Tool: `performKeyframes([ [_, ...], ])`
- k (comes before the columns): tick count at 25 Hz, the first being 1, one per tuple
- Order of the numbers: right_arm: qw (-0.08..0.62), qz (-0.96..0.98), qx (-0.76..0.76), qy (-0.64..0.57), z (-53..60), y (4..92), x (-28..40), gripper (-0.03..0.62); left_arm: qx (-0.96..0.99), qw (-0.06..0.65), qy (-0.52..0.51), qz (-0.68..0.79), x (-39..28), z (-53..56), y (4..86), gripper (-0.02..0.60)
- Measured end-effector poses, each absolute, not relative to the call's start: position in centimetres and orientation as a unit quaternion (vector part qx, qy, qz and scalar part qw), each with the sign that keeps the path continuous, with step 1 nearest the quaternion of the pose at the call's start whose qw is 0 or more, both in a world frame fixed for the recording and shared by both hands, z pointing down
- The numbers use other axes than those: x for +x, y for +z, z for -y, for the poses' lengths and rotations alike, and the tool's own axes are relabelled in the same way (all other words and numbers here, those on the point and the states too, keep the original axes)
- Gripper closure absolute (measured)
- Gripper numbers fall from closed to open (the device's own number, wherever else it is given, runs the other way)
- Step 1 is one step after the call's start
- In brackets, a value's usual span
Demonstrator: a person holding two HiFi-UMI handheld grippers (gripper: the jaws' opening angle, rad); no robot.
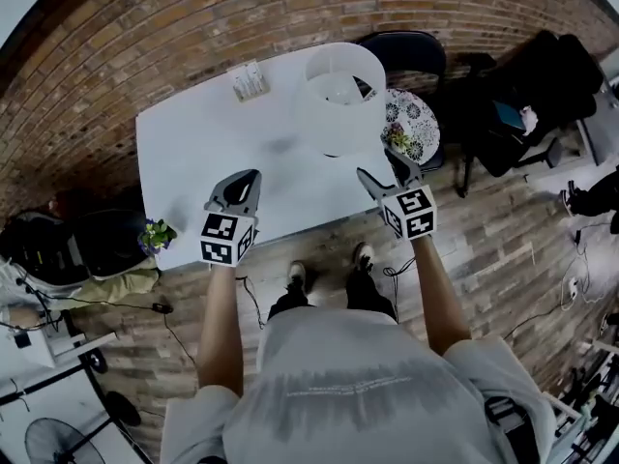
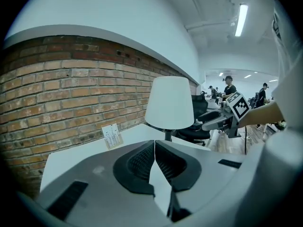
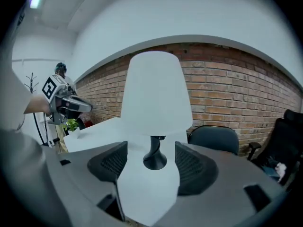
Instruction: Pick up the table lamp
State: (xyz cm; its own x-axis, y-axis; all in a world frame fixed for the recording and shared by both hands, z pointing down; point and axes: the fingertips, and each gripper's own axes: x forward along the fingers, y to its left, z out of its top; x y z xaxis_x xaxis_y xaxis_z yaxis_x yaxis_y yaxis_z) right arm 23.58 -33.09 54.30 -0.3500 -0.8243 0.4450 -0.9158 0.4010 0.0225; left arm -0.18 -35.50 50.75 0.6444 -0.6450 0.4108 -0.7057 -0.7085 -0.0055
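Right gripper (image 3: 150, 161) fingers (image 3: 191, 168) are gaping wide, empty, framing the stem of the table lamp (image 3: 155, 93) standing far right on the desk (image 1: 198, 143). Left gripper (image 2: 155, 162) is hovering pinched together, empty. Approaching seems the step in hand; next, advancing and closing on the stem.

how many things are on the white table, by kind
table lamp: 1
card stand: 1
small potted plant, at the table's corner: 1
total: 3
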Motion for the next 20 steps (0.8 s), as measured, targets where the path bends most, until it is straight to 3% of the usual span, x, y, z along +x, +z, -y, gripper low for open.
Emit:
performKeyframes([
  [7,0.199,0.853,0.471,0.108,37.5,58.8,22.9,0.244,0.866,0.105,0.19,0.45,-0.4,36.9,51.3,0.568],
  [20,0.171,0.876,0.448,0.056,44.5,61.7,19.7,0.243,0.837,0.14,0.223,0.48,-3.1,35.7,55.3,0.568],
])
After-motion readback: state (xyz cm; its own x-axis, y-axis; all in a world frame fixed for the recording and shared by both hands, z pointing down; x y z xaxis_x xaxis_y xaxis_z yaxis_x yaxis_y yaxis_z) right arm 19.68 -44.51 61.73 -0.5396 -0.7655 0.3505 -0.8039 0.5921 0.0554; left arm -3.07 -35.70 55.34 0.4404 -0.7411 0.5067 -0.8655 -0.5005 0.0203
